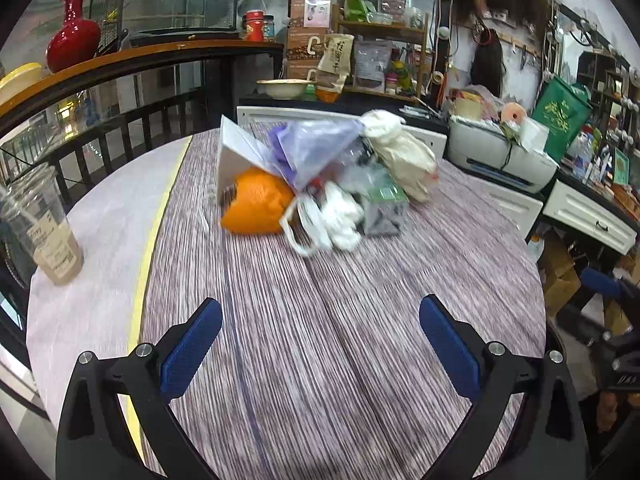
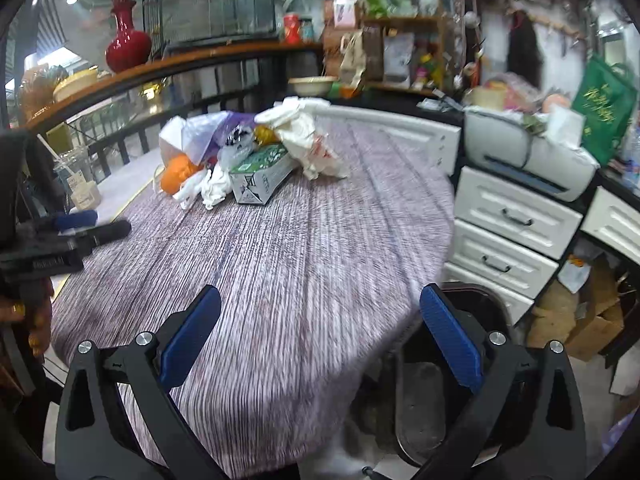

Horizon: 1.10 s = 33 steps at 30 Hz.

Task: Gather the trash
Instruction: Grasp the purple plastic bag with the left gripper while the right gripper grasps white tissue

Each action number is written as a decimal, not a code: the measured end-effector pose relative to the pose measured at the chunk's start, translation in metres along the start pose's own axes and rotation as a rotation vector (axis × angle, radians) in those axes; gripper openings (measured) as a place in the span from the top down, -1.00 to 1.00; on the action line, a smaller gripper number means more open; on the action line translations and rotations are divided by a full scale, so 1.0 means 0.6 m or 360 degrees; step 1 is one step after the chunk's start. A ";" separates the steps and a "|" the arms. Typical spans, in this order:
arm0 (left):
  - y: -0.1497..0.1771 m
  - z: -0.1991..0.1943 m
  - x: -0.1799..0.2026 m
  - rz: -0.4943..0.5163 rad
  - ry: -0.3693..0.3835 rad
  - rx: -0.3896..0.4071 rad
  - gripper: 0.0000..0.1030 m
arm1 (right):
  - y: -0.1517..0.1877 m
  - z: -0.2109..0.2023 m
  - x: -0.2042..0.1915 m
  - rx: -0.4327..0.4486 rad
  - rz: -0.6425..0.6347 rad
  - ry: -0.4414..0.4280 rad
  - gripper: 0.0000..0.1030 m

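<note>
A heap of trash lies on the far part of the striped table [image 1: 320, 320]: an orange bag [image 1: 256, 204], a purple-clear plastic bag [image 1: 316, 148], white plastic bags [image 1: 340, 216], a cream bag [image 1: 404, 152] and a green-white carton [image 1: 384, 204]. My left gripper [image 1: 320, 344] is open and empty, well short of the heap. My right gripper [image 2: 320, 340] is open and empty near the table's near right edge; the heap shows far ahead, with the carton [image 2: 260, 176], the orange bag [image 2: 178, 172] and the cream bag [image 2: 308, 140]. The left gripper [image 2: 76, 224] shows at the left of the right wrist view.
A plastic cup with milky drink [image 1: 44, 224] stands at the table's left edge. A dark bin [image 2: 440, 380] sits on the floor below the table's right edge. White drawers [image 2: 512, 220] and a printer [image 2: 532, 156] stand to the right. A railing [image 1: 120, 120] runs behind.
</note>
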State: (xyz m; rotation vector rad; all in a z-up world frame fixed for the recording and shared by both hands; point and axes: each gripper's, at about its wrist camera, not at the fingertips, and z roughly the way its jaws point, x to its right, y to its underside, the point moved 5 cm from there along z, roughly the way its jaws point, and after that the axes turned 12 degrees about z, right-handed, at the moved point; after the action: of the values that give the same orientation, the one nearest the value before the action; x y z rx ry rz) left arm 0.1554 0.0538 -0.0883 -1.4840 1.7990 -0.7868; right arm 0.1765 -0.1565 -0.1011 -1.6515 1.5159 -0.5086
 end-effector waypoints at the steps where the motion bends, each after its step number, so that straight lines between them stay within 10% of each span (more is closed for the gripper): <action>1: -0.014 0.004 -0.010 -0.0006 -0.0002 0.0017 -0.90 | -0.006 0.011 -0.002 -0.0019 -0.0002 -0.0002 -0.91; 17: -0.174 0.159 -0.017 0.0445 -0.0105 -0.0052 -0.47 | -0.050 0.083 -0.001 -0.0073 -0.0056 0.0040 -0.91; 25: -0.177 0.168 -0.042 0.0340 -0.0046 -0.0034 0.23 | -0.081 0.109 -0.003 -0.0076 -0.0093 0.0020 -0.91; 33: -0.177 0.136 -0.053 0.0189 0.0006 0.0116 0.48 | -0.134 0.171 -0.036 -0.0100 -0.0203 -0.0087 -0.91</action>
State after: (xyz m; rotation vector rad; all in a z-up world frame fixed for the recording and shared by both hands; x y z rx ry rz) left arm 0.2868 0.0642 -0.0490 -1.3169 1.8231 -0.7875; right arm 0.2998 -0.1106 -0.0934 -1.8048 1.4062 -0.4842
